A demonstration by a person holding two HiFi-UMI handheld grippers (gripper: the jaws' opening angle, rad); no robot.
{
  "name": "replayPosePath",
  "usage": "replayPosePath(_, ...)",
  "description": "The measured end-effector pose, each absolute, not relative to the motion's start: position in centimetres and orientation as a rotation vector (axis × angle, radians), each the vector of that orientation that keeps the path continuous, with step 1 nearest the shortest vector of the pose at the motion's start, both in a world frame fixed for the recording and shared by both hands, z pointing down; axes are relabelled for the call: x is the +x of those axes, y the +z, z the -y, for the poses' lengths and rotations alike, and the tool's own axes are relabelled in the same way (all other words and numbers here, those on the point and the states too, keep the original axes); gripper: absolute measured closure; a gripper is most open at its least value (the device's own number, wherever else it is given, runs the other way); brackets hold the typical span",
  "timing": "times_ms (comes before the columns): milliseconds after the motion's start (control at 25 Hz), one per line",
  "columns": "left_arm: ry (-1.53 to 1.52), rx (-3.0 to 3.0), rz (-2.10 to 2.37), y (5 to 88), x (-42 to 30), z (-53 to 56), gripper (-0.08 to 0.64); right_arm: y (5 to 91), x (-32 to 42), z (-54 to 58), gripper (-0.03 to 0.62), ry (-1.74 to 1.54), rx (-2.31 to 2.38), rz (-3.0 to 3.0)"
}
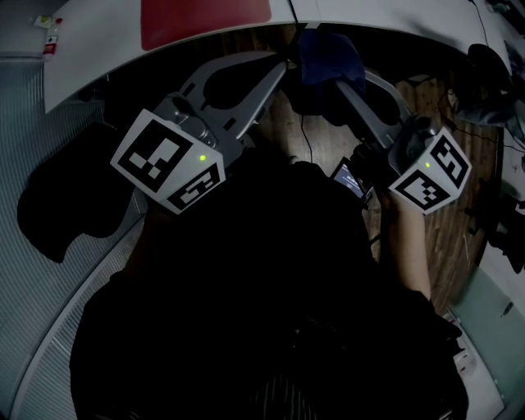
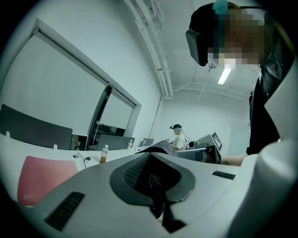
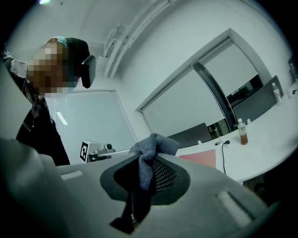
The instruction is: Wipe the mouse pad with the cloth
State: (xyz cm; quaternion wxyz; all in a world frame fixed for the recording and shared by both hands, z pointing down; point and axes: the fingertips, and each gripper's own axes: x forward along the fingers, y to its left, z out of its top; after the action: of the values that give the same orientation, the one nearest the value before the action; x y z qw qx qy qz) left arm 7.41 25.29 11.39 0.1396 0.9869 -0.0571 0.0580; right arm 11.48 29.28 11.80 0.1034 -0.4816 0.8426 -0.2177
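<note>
One soft bunched blue cloth [image 3: 156, 145] pinched in right tongs [image 3: 146, 160], left tongs [image 2: 153, 158] closed, empty, red mouse pad [image 2: 44, 179]

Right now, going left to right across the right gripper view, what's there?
Person in dark top, black-and-white marker cube, grey-blue fabric cloth, flat red mouse pad, black cable, clear bottle of brown drink.

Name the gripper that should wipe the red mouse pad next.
Right. The right gripper has its jaws shut on the cloth; the left gripper has its jaws together on nothing. The mouse pad lies ahead on the white table, probably within reach.
</note>
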Motion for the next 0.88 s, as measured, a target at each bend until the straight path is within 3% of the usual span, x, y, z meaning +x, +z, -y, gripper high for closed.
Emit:
replayPosePath(120, 0.155, 2.853, 0.173, 10.9, 5.6, -25.7, 0.554, 11.4, 9.6, -29.4, 0.555, -0.644, -1.41, -2.501)
replayPosePath(400, 0.078, 2.822, 0.277, 18.2, -2.9, -22.9, 0.554, 18.1, 1.3, -26.5, 0.555, -0.663, -1.35, -2.588)
replayPosePath(880, -0.062, 2.772, 0.54, 17.3, -12.2, -21.8, 0.554, 17.2, -6.8, -25.5, 0.555, -0.679, -1.166, -2.739)
